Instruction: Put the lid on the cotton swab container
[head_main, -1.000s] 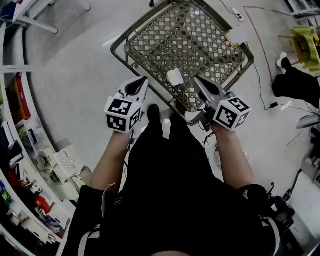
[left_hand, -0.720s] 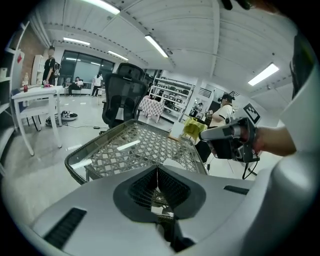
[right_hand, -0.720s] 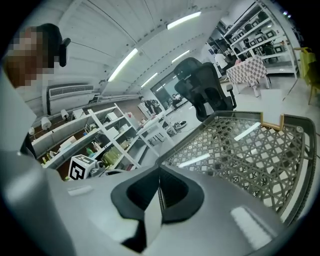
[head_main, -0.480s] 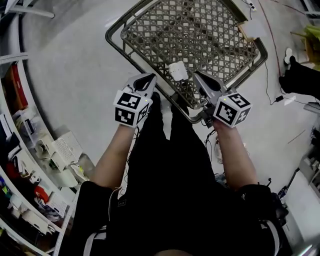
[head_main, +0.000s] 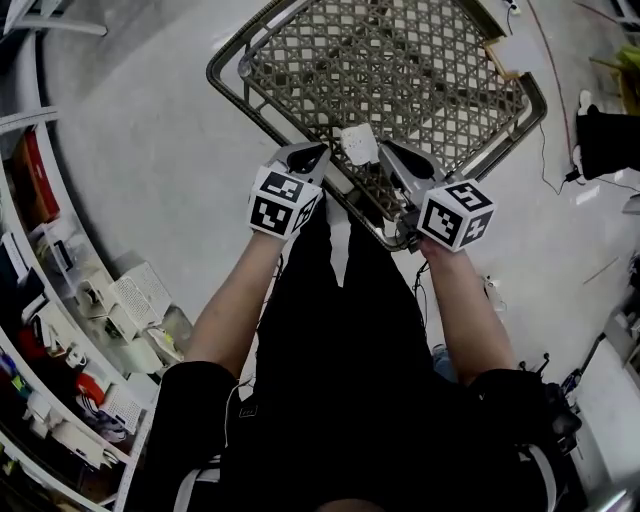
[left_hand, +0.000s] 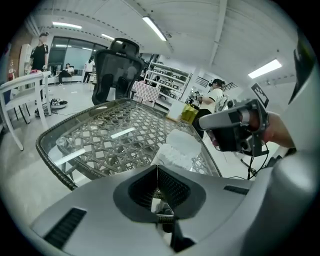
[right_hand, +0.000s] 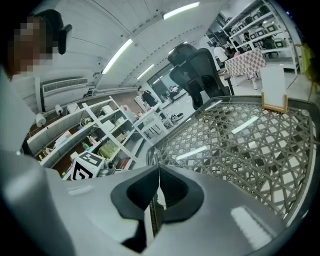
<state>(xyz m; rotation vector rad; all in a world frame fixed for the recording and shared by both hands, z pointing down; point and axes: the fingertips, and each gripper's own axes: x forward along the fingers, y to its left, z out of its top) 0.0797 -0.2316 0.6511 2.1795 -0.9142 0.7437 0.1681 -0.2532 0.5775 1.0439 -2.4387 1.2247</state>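
Observation:
The cotton swab container is a small white tub near the front edge of the wicker table, which has a glass top. The left gripper view shows the container close ahead and slightly right, pale and translucent. I cannot make out a separate lid in any view. My left gripper hovers just left of the container, jaws shut and empty. My right gripper hovers just right of it, also shut and empty. It also shows in the left gripper view as the right gripper, held in a hand.
A small wooden-framed card stands at the table's far right corner. A black office chair sits behind the table. Cluttered shelves run along the left. Cables lie on the floor at right. People stand in the background.
Both grippers have moved forward over the table's front edge and closed in on either side of the container. Their jaws have stayed shut.

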